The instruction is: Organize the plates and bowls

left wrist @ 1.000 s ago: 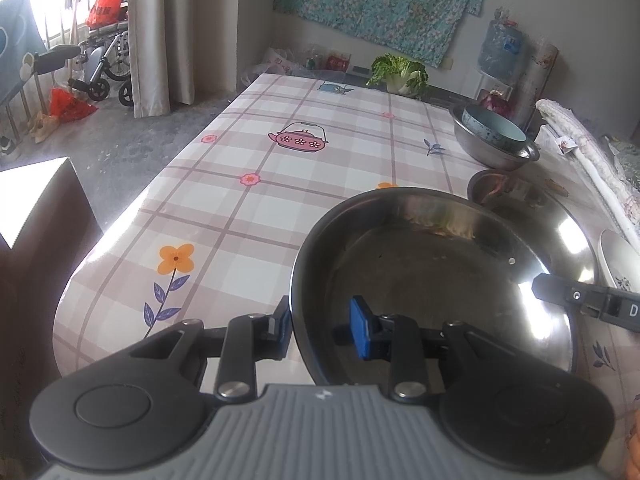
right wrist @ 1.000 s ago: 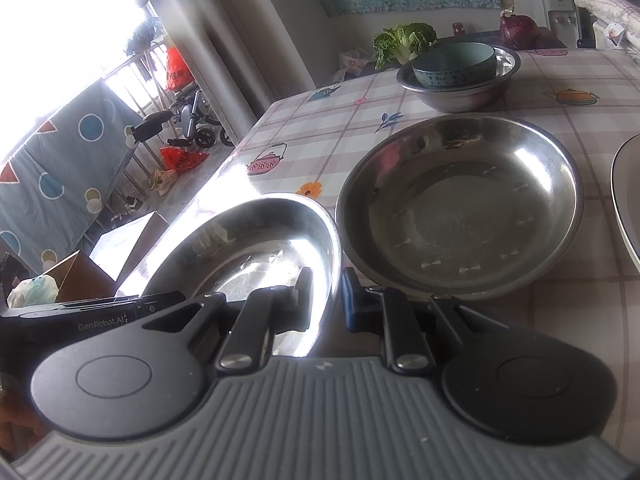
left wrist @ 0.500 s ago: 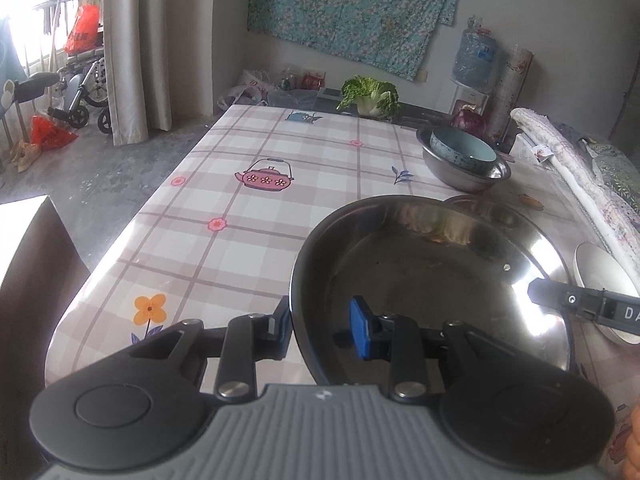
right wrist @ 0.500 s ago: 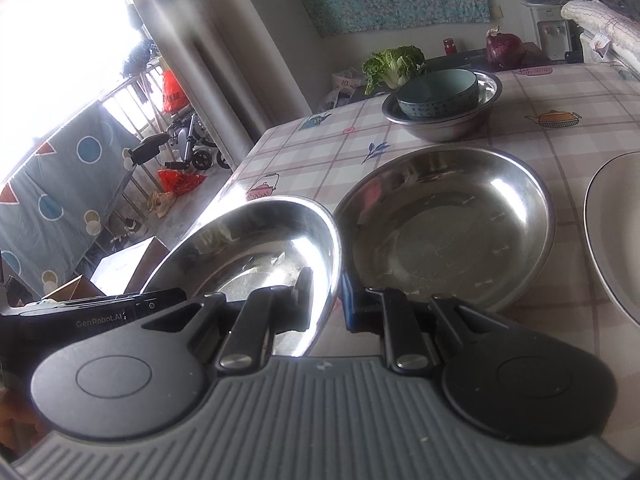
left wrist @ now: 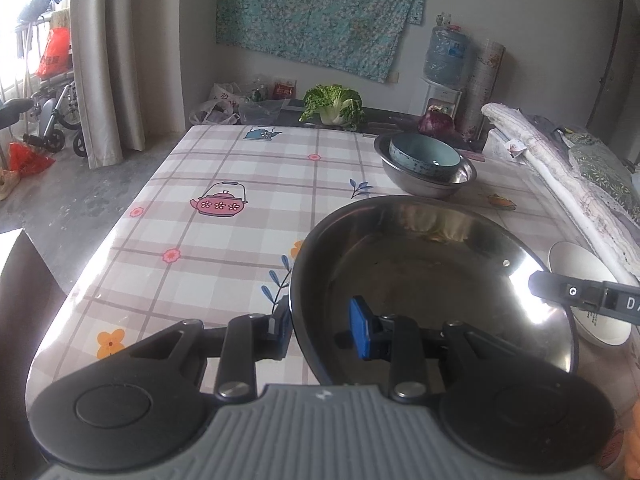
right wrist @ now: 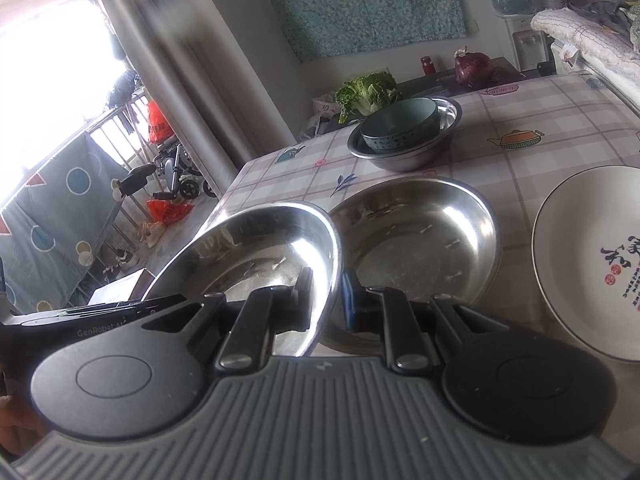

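Over your checked, flower-printed desk (left wrist: 224,216), both claws clamp opposite rims of the shiny round steel plate (left wrist: 424,280): left claw (left wrist: 320,326), right claw (right wrist: 326,300), beside a second steel plate (right wrist: 416,248) resting there.

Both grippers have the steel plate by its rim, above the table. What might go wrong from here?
1. The held steel plate is pinched only at its thin rim by the left gripper and right gripper; uneven motion might twist it loose.
2. Its edge overlaps the second steel plate in the right wrist view; lowering could clip that rim.
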A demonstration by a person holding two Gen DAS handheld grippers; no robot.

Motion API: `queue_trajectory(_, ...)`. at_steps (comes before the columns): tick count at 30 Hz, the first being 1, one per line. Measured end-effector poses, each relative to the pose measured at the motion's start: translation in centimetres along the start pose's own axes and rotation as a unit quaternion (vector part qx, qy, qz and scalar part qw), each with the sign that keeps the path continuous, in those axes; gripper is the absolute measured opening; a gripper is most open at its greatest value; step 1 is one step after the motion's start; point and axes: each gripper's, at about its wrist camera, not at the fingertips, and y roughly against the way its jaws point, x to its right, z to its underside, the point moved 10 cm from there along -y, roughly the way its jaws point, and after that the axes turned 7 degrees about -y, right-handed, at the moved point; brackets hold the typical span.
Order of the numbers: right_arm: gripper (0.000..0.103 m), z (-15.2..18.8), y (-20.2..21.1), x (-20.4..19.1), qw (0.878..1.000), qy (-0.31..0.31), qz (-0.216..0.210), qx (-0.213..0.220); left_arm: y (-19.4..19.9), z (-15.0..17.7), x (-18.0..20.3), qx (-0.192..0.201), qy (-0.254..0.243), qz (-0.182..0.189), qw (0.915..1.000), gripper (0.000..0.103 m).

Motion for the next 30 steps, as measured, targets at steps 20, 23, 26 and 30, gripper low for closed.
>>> queue_trajectory(20, 0.015, -2.5, 1.4, 6.1, 0.998, -0.047, 0.038, 0.026, -3.9, -3.6, 6.3, -0.004, -0.048, 0.03, 0.9984, 0.031)
queue_trajectory(23, 0.015, -2.7, 1.3, 7.4, 0.997, -0.055, 0.05, 0.025, -5.0, -4.1, 7.4, -0.012, -0.057, 0.032, 0.9978, 0.031)
queue_trajectory(26, 0.015, -2.9, 0.9, 8.6, 0.996, -0.06, 0.06, 0.021, -6.1, -4.2, 8.1, -0.026, -0.062, 0.032, 0.9972, 0.032)
queue_trajectory(30, 0.015, -2.8, 0.3, 9.4, 0.996, -0.061, 0.07, 0.011, -7.1, -4.1, 8.3, -0.042, -0.063, 0.028, 0.9967, 0.032)
